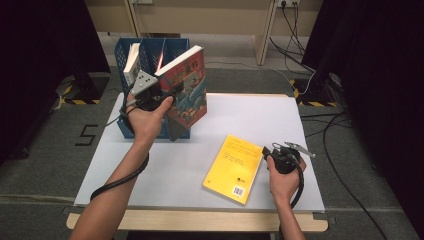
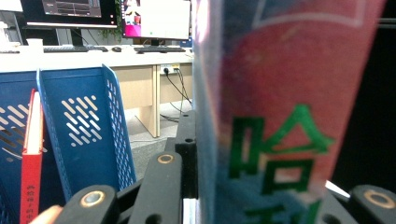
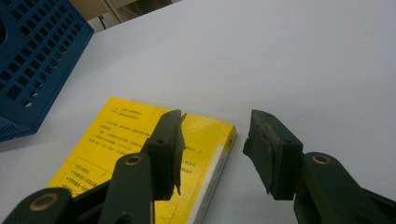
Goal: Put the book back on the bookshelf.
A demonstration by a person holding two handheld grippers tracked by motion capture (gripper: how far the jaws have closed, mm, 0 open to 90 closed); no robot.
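I am gripping the red-and-blue book [image 1: 187, 85] in my left gripper [image 1: 167, 95], jaws clenched on its lower spine, holding it upright above the table [image 1: 280, 115] against the front of the blue file rack [image 1: 150, 50] (a white book [image 1: 132, 62] is standing inside). My right gripper [image 3: 212, 149], jaws released, is hovering beside the yellow book [image 1: 234, 167] lying flat.

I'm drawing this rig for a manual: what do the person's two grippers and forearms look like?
Both forearms are bare, with no sleeves showing. The left gripper is black with a grey three-cornered plate on top and a black cable looping along the forearm. The right gripper has two blocky black jaws with brass-coloured pivot pins, and its own black cable.
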